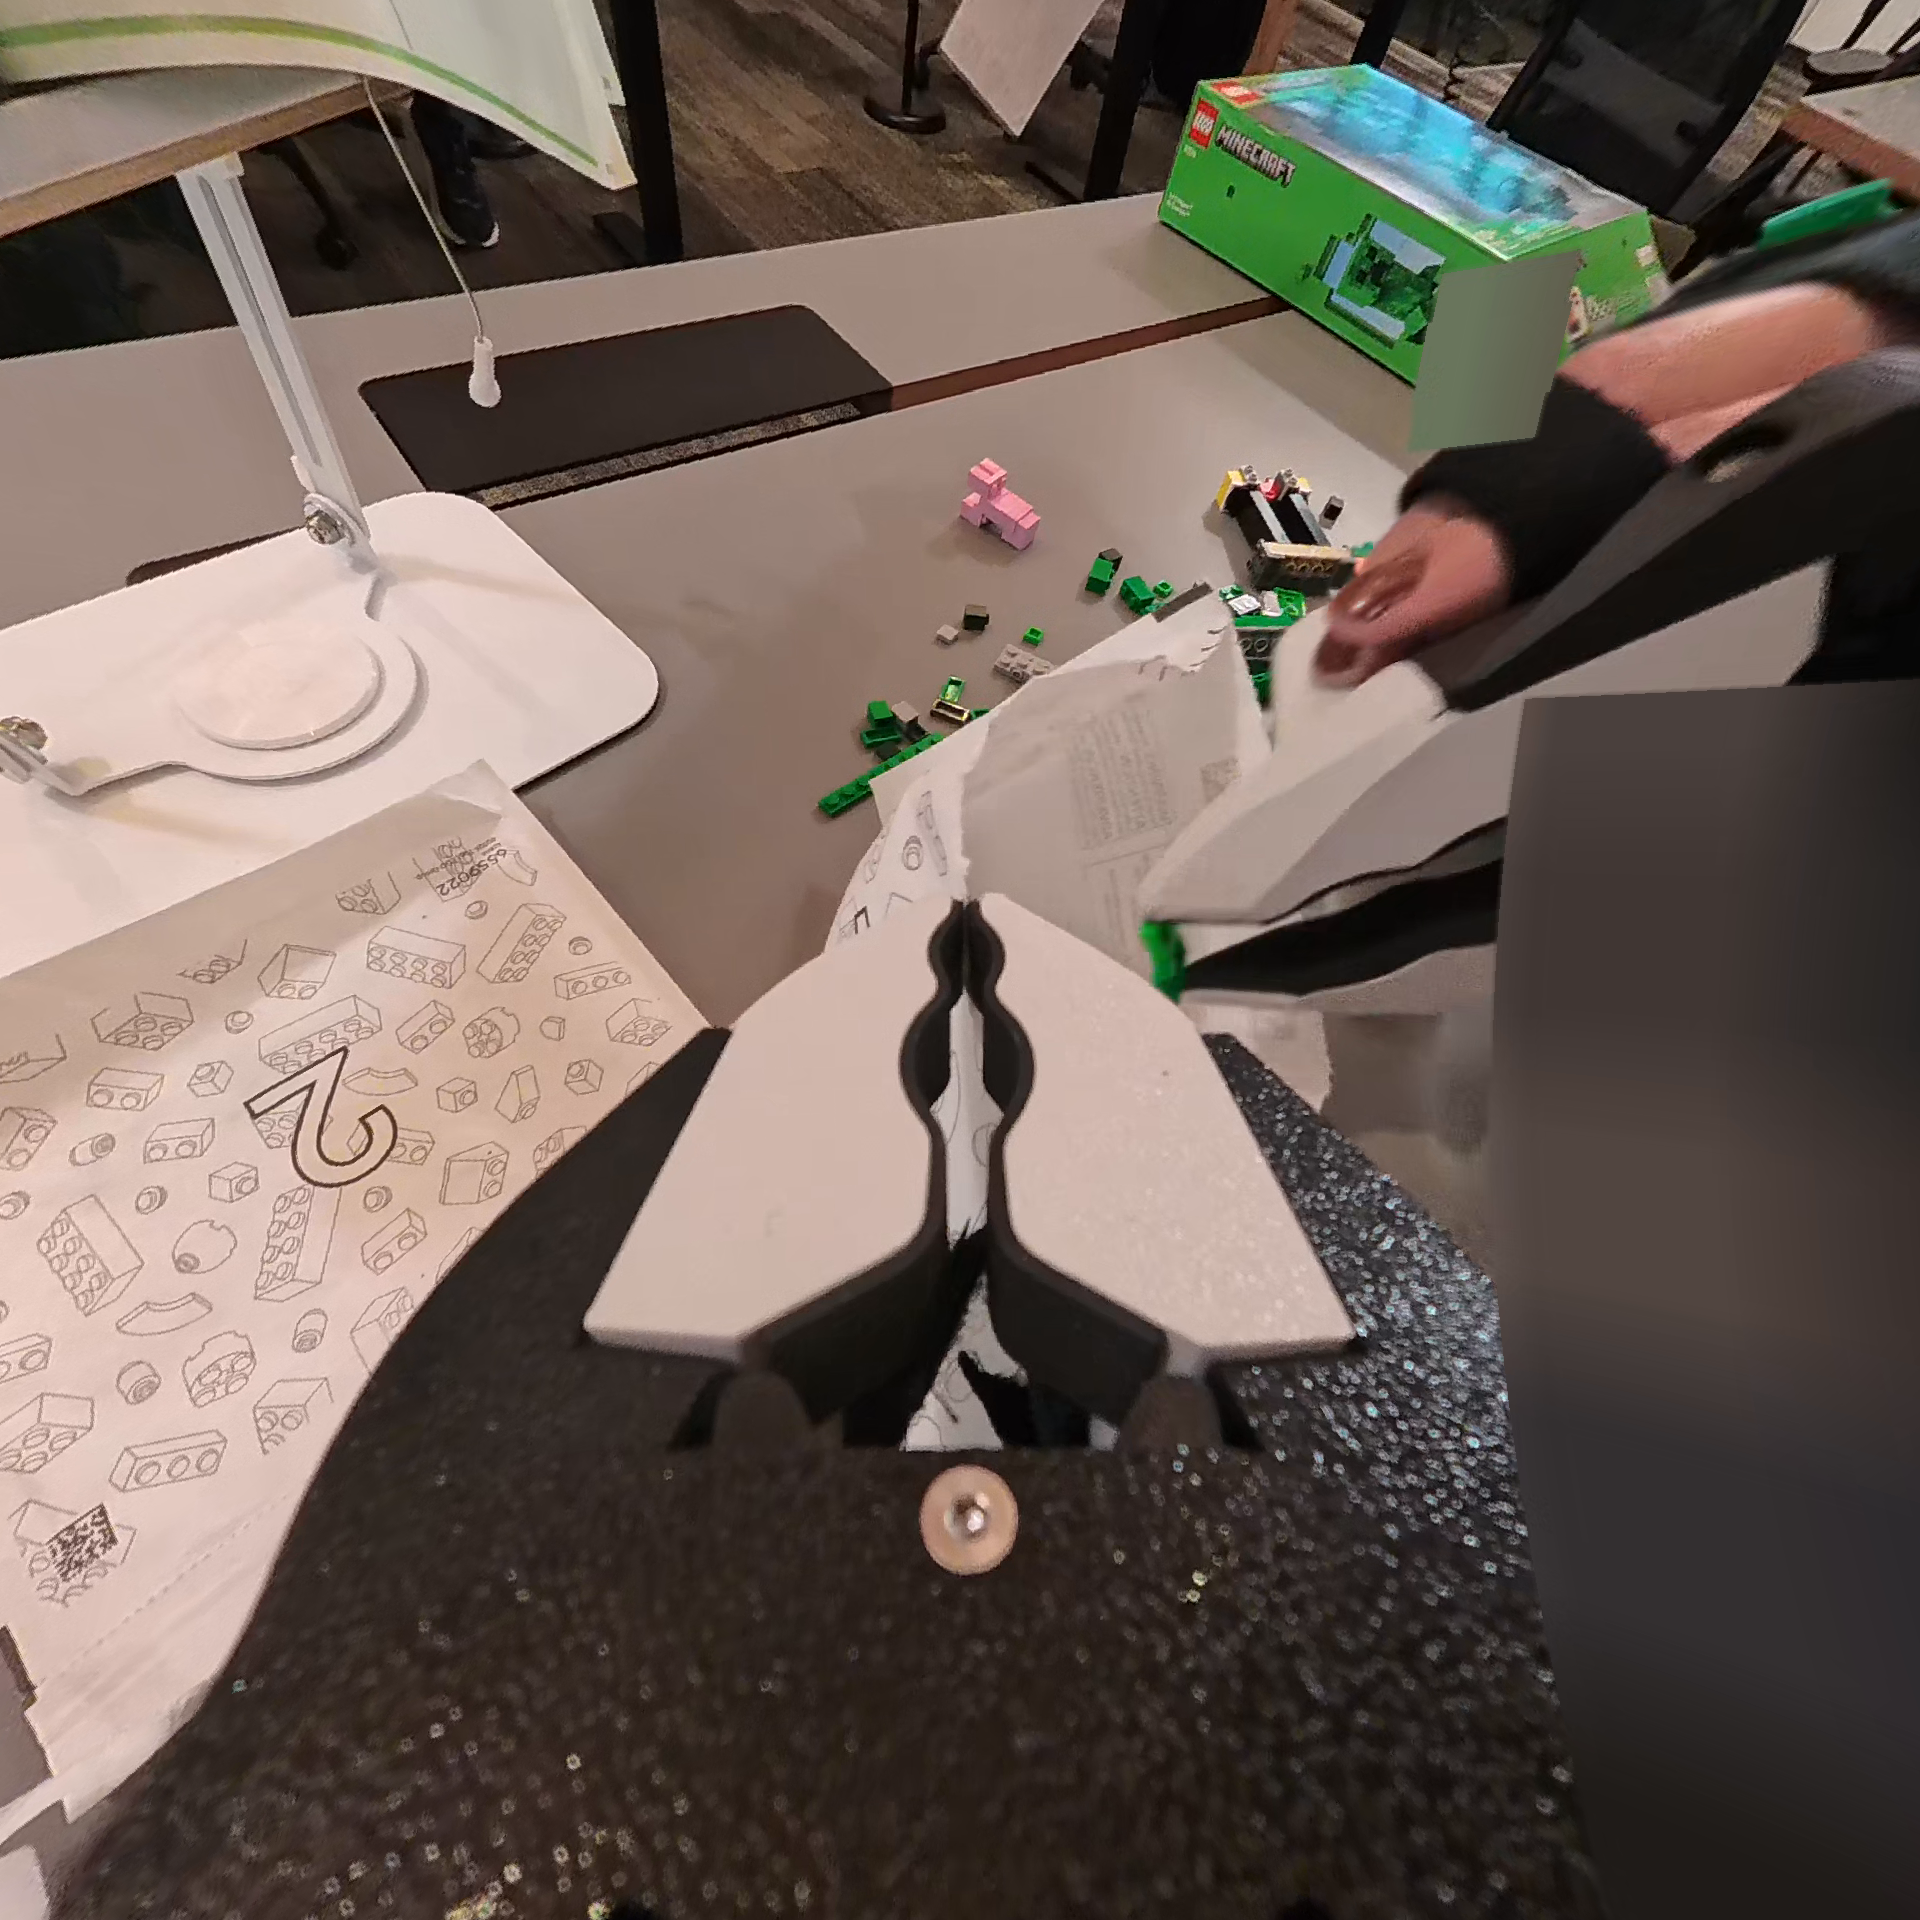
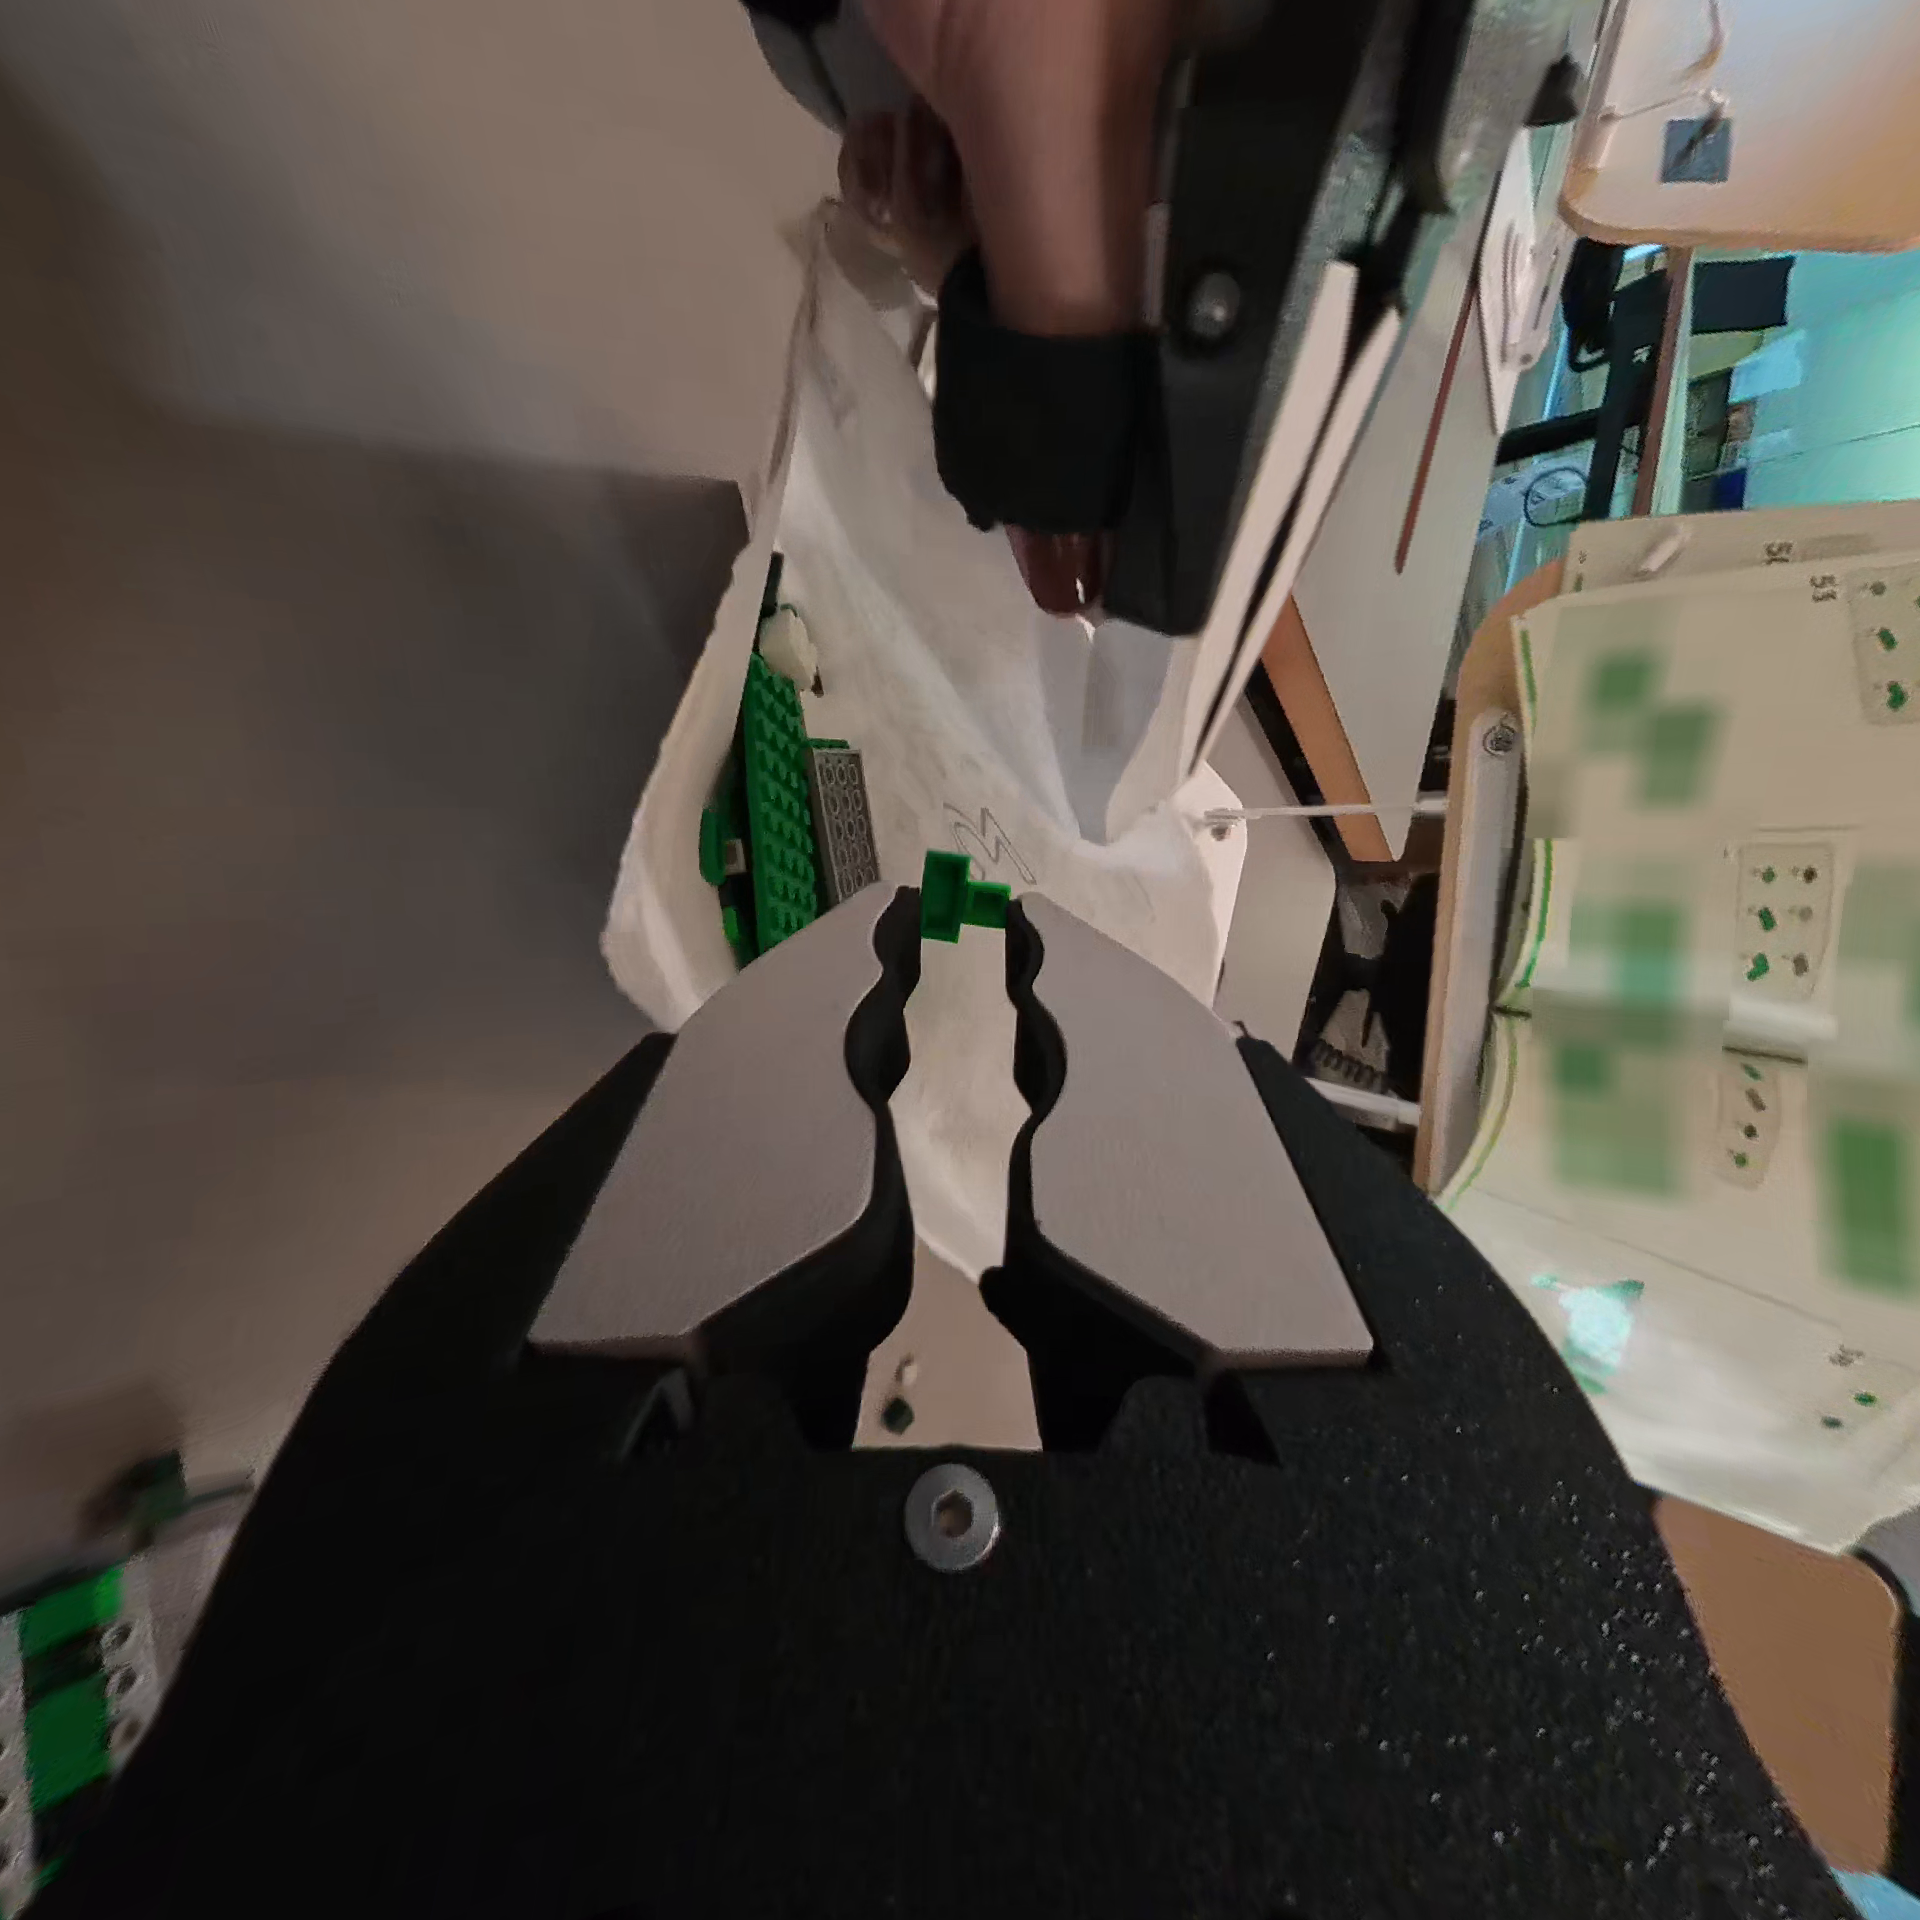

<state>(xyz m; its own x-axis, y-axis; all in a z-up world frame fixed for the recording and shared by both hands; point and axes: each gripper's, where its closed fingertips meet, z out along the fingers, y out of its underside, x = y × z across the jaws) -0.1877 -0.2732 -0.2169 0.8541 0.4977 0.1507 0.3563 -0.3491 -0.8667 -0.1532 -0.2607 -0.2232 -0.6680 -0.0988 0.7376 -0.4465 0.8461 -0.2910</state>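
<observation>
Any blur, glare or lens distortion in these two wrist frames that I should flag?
Left wrist view: mostly sharp, the printed paper bag crisp; the right gripper and the hand are motion-smeared; wide-angle bending at the edges. Right wrist view: soft all over, though the green brick at its fingertips reads clearly; no strong glare.

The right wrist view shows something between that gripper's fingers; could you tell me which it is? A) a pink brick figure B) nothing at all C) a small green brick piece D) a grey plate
C: a small green brick piece sits gripped at the tips of the right gripper, in front of the torn white paper bag.
</observation>
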